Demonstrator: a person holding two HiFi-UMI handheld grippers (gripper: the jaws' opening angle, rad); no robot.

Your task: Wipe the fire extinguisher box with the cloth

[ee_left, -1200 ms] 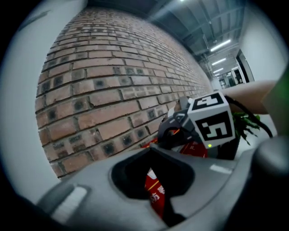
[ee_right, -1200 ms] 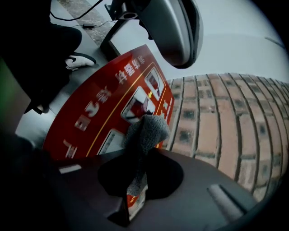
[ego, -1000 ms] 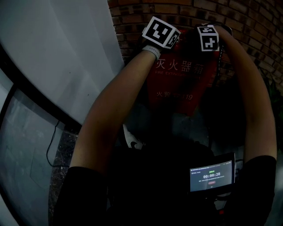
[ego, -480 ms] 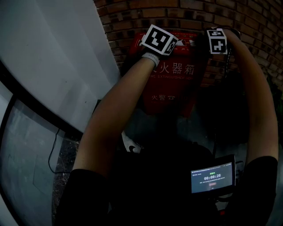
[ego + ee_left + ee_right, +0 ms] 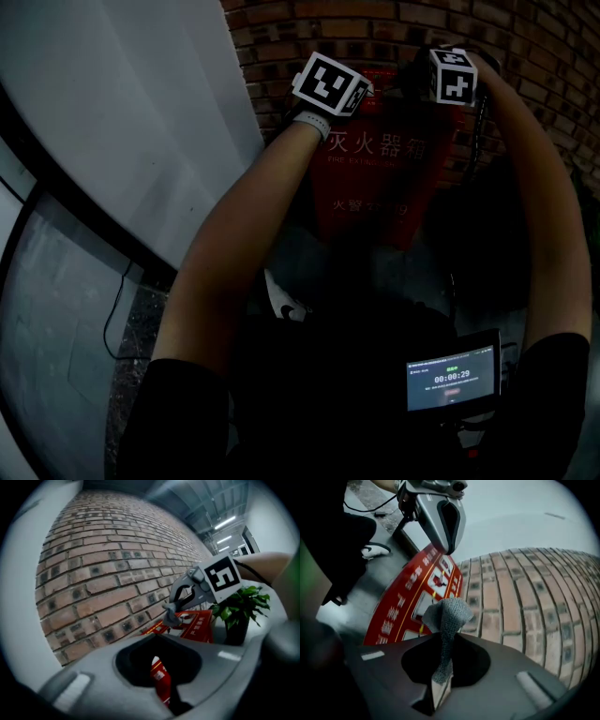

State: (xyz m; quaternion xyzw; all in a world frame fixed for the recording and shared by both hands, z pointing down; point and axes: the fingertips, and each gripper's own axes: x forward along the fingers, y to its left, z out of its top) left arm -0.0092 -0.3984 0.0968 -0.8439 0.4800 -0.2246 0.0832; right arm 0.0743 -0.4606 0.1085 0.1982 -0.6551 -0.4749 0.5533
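Grey knit cloth [image 5: 446, 616] pinched in right gripper [image 5: 440, 686], jaws clamped on it, wad bunched past the tips. Wad sits at top of red fire extinguisher box [image 5: 401, 606], close to brick wall [image 5: 525, 606]; contact unclear. Left gripper [image 5: 161, 686] near box top, jaws together, nothing held. Potted plant [image 5: 239, 611] beside box.

Fire ext. box [image 5: 375, 178] reads "灭火器", screen [image 5: 453, 379] shows 00:00:29.
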